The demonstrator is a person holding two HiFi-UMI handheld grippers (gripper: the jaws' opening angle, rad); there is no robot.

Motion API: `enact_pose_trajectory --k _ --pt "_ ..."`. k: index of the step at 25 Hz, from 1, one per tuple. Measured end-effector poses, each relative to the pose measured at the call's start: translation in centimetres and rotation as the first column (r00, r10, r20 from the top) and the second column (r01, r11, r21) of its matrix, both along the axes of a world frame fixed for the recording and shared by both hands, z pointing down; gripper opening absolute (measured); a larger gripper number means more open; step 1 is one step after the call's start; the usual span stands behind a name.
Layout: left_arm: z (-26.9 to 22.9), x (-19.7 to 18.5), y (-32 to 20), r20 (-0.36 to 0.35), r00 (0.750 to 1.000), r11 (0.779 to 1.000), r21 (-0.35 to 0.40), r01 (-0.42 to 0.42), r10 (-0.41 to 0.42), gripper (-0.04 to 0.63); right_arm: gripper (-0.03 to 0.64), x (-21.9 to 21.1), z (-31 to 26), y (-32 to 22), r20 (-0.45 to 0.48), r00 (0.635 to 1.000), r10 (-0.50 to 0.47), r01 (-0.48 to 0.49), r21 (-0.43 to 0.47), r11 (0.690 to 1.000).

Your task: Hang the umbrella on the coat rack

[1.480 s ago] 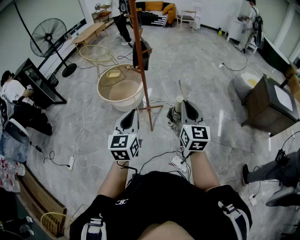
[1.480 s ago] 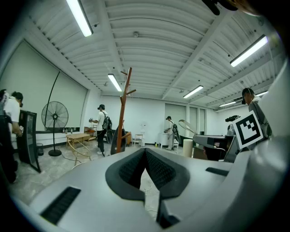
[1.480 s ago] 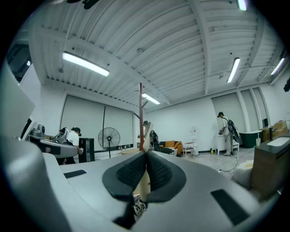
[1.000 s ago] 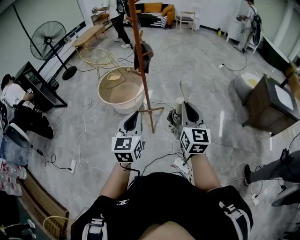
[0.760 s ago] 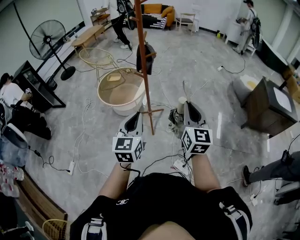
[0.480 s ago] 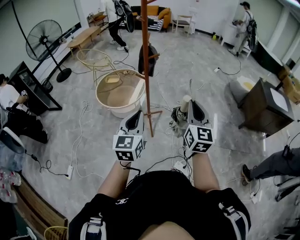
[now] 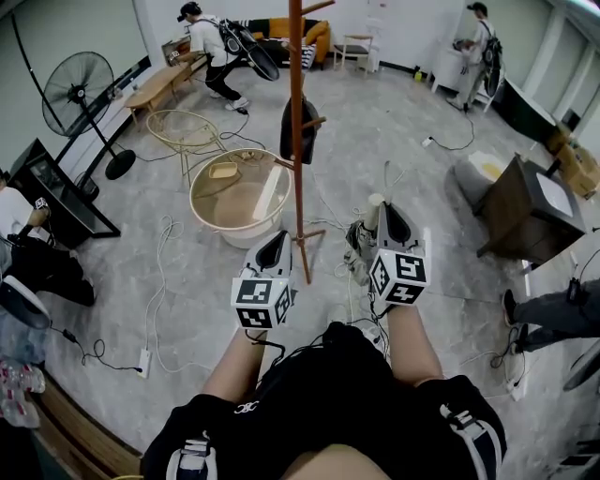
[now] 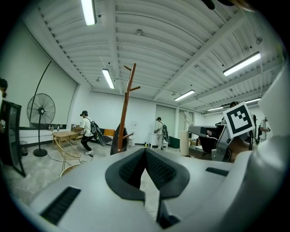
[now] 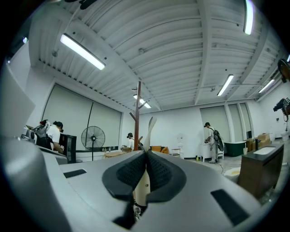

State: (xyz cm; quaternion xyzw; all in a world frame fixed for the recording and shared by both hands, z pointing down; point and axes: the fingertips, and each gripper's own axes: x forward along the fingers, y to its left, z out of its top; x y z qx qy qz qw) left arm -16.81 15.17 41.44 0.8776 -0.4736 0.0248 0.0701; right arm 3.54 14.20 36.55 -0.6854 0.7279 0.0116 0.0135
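The coat rack [image 7: 299, 202] stood just ahead, a dark bundle [image 7: 300, 133] hanging on it. The umbrella [image 7: 357, 246] hung right of its pole, its cream handle pinched in the right gripper [image 7: 385, 217]. The left gripper [image 7: 275, 249], left of the pole, was pressed together on nothing. Carrying stage, I judged — next, raising the handle end to a free peg [image 7: 319, 6].

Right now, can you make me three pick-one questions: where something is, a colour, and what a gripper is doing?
1. The coat rack stands: A) behind the fan B) ahead, between left gripper and right gripper C) on a cabinet.
2. The umbrella handle is: A) red B) blue C) cream.
3. The left gripper is: A) shut, empty B) holding the umbrella C) wide open.
Answers: B, its pole rises between them; C, cream shows in the right gripper; A, its jaws meet on nothing.
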Motion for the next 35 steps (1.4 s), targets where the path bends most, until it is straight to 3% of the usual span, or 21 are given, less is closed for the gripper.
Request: enact_pose_trajectory --k 7,25,31,35 --pt "1.1 0.8 -7.1 0.020 1.000 1.000 -0.013 0.023 -0.023 0.018 0.020 0.5 1.4 -7.9 -0.004 1.000 -0.028 0.028 -0.003 1.000" --pt "-0.1 9.9 -36.8 0.065 0.983 0.984 -0.038 0.175 -0.173 0.018 0.020 8.6 4.6 -39.3 -0.036 0.977 -0.212 0.206 -0.119 0.971" --pt "0.0 11.8 -42.6 0.054 0.965 0.966 -0.024 0.258 -0.257 0.018 0.020 10.3 7.3 -46.3 -0.107 0.963 -0.247 0.228 -0.166 0.959" --pt "0.4 11.7 -44.4 0.068 0.961 0.961 -0.050 0.271 -0.267 0.018 0.020 10.0 8.7 -49.0 -0.138 0.959 -0.248 0.217 -0.204 0.955"
